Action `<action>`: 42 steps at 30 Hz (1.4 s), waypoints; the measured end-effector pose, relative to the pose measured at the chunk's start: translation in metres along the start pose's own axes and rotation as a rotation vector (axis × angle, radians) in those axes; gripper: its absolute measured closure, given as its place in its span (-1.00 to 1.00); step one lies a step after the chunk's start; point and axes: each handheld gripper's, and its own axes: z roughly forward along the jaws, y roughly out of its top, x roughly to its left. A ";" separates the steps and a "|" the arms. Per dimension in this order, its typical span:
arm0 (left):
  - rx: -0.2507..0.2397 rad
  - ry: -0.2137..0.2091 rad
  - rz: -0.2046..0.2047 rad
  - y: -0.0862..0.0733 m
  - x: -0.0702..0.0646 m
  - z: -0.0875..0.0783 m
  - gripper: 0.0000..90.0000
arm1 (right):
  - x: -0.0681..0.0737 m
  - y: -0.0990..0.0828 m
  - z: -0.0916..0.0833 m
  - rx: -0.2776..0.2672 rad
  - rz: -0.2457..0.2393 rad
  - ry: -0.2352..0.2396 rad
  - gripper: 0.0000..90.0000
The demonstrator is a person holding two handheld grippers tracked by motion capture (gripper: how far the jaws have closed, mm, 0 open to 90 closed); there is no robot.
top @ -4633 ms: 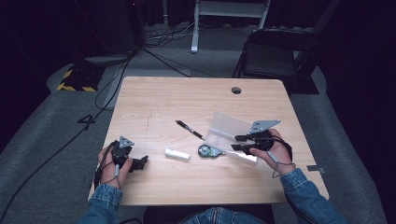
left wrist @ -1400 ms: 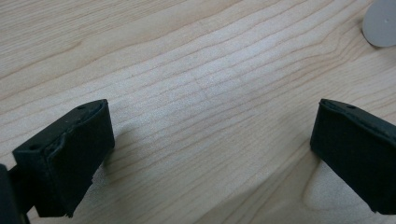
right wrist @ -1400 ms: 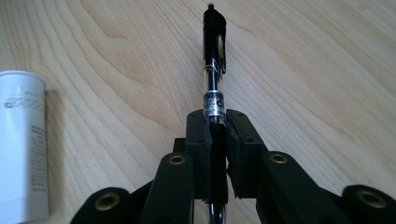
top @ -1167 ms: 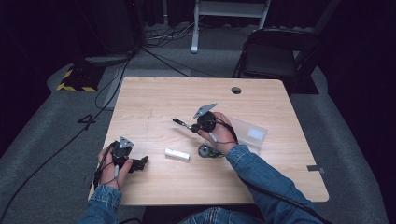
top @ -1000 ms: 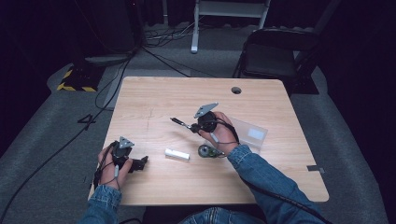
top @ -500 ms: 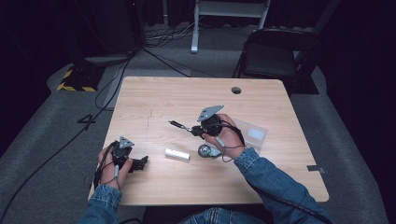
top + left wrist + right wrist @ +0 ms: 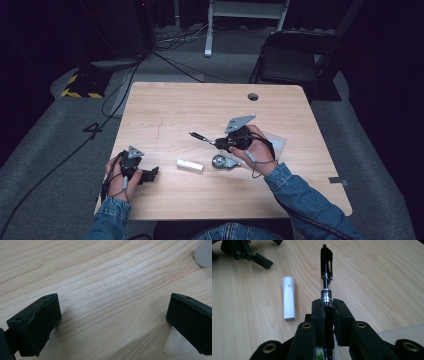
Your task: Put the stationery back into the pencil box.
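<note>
While the left gripper [image 7: 150, 173] rests with jaws spread wide over bare table [image 7: 105, 277], the right gripper [image 7: 328, 305] pinches a black pen [image 7: 326, 272], which juts forward beyond its jaws, a white tube [image 7: 289, 298] lying just beside.

Pale, matt wood grain runs across the table [image 7: 387, 277] under your hands. The pen [image 7: 326, 277] in your right gripper [image 7: 328, 305] shows glossy black and clear plastic with a shiny metal band. The white tube [image 7: 289, 298] looks smooth, satin plastic; your jaws, matt black.
</note>
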 end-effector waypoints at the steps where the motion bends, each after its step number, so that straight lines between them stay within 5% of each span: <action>1: -0.002 0.003 -0.001 0.000 0.000 0.000 -1.00 | -0.001 -0.003 -0.003 -0.003 0.004 -0.003 0.79; 30: -0.002 0.009 0.001 0.001 0.000 0.001 -1.00 | -0.031 -0.049 -0.086 -0.039 0.044 -0.058 0.79; 42: -0.002 0.008 0.001 0.001 0.000 0.002 -1.00 | -0.039 -0.069 -0.097 -0.019 0.073 -0.080 0.79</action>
